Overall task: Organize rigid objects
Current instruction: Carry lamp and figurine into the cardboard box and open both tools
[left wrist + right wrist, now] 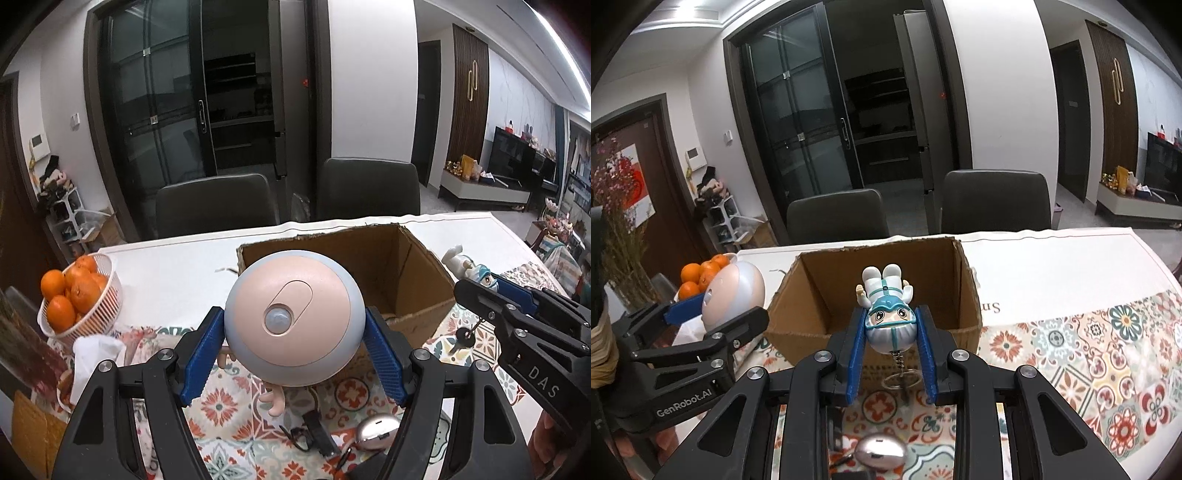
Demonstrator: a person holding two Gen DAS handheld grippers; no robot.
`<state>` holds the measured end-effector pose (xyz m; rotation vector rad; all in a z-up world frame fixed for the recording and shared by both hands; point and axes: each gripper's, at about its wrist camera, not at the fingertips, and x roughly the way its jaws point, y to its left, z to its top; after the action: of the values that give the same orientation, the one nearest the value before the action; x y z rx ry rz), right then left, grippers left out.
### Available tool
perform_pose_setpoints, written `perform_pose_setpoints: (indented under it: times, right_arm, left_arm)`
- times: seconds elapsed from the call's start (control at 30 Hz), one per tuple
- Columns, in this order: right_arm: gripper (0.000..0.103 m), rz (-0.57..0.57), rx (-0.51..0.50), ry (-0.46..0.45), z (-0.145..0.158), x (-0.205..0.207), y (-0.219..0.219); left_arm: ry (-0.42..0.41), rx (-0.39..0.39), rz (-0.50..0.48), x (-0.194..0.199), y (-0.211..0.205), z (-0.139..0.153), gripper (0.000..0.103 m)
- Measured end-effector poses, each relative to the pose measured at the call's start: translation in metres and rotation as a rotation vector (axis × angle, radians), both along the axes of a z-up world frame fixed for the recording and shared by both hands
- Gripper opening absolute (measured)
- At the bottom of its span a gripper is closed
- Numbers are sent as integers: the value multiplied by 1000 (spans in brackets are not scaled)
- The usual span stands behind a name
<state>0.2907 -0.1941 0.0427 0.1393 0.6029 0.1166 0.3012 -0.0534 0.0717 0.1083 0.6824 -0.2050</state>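
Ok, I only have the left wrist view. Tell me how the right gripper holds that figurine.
Observer: The right gripper is shut on the figurine at its head, upside down, feet toward the cardboard box.
Operator: Now check my round lamp against the box.
Observer: The round lamp is left of the box's left wall, not over the opening.
Operator: Report the box's right side.
Observer: Printed lettering shows on the white table cover there.

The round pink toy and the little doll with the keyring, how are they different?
The round pink toy is big, smooth and ball-shaped; the little doll is small, with a face, arms and legs. The toy fills the left gripper; the doll hangs head down in the right gripper. Both are held up near the cardboard box.
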Motion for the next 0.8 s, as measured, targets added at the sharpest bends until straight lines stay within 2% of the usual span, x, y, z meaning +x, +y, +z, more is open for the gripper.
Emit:
perform_pose_setpoints:
  times: [0.4,0.8]
  right_arm:
    - [28,26,-18,45,10,44,-5]
    - [28,47,-59,110,12,85,-1]
  left_arm:
    - [66,10,-18,44,-9,7,74]
    - [169,10,-3,89,-15,-5,74]
